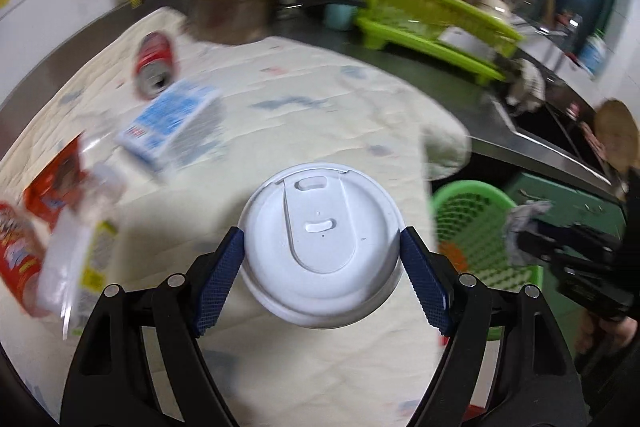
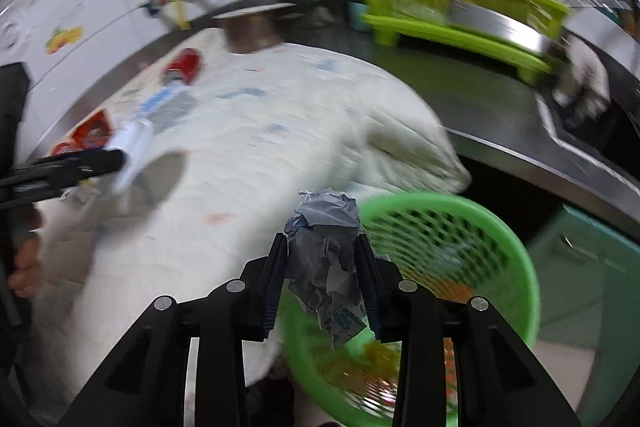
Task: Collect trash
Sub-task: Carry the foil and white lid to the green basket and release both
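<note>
The left gripper (image 1: pixel 321 253) is clenched on a white cup (image 1: pixel 320 243), its blue pads (image 1: pixel 222 279) pressed against the lid's rim on both sides; the cup fills the lower centre of the left wrist view, above a pale cloth (image 1: pixel 320 115) spread over the counter. The right gripper (image 2: pixel 322 267) grasps a crumpled grey paper wad (image 2: pixel 326 255), which hangs between its fingers at the lower centre of the right wrist view, over the near rim of a green basket (image 2: pixel 516 239). The basket sits at the lower right of that view, just beside the cloth's hanging edge, with orange and yellow bits showing through its mesh. More trash lies on the cloth at the left of the left wrist view: a red can (image 1: pixel 154 65) on its side at the upper left, a blue-and-white carton (image 1: pixel 172 123) just below it, a red packet (image 1: pixel 56 183) at the left edge, and a blurred white bottle (image 1: pixel 78 247) at the lower left. A lime dish rack (image 1: pixel 428 15) stands at the upper right, with a metal pot (image 1: pixel 232 13) at the upper centre.
</note>
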The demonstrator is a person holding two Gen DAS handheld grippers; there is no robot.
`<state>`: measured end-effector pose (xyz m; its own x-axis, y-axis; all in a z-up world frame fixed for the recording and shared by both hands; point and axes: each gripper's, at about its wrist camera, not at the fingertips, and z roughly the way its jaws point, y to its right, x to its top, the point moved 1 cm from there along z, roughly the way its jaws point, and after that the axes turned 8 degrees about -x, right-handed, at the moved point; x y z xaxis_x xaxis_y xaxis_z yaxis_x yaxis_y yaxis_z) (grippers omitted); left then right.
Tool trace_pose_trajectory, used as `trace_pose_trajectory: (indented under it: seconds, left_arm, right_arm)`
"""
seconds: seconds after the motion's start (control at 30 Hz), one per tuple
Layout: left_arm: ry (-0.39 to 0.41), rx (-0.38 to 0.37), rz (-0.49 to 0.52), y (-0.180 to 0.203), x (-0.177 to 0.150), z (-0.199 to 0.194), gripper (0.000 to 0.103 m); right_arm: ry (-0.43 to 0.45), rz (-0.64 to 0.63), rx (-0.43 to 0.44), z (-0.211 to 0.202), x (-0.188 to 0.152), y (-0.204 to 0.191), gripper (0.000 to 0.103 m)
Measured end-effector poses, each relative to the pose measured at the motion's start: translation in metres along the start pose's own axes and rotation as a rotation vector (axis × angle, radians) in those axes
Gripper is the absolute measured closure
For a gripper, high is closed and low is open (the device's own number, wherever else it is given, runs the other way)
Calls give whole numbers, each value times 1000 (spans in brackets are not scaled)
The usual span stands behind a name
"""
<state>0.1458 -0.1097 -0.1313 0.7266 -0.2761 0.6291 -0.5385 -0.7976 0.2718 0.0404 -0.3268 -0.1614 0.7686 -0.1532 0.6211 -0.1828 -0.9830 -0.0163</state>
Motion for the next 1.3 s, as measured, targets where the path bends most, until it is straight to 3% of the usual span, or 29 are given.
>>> trace_pose_trajectory:
  seconds: [0.1, 0.2, 0.3, 0.37, 0.6, 0.93, 1.17, 1.3]
  left_arm:
    - [-6, -59, 53, 34, 5, 8, 25]
    - [-26, -98, 98, 64, 6, 21, 25]
    - [-49, -128, 139, 89, 6, 34, 25]
    - [-76, -151, 159, 106, 3, 45, 25]
    - [-178, -200, 210, 152, -10, 89, 25]
    - [-210, -228, 213, 173, -17, 105, 20]
    - [-172, -229, 186, 161, -13, 82, 20]
    - [-130, -189, 181, 146, -8, 62, 20]
  right_arm:
    - [-26, 44, -54, 4, -13, 27, 66]
    - [-39, 76, -83, 5, -22, 48, 50]
    - [-35, 106, -114, 1, -28, 62, 47]
    - [-26, 129, -123, -5, -32, 70, 39]
    - [30, 190, -156, -40, -41, 89, 36]
    - [71, 224, -175, -69, -47, 104, 35]
    - [93, 206, -146, -75, -41, 91, 35]
    - [105, 174, -125, -75, -31, 78, 35]
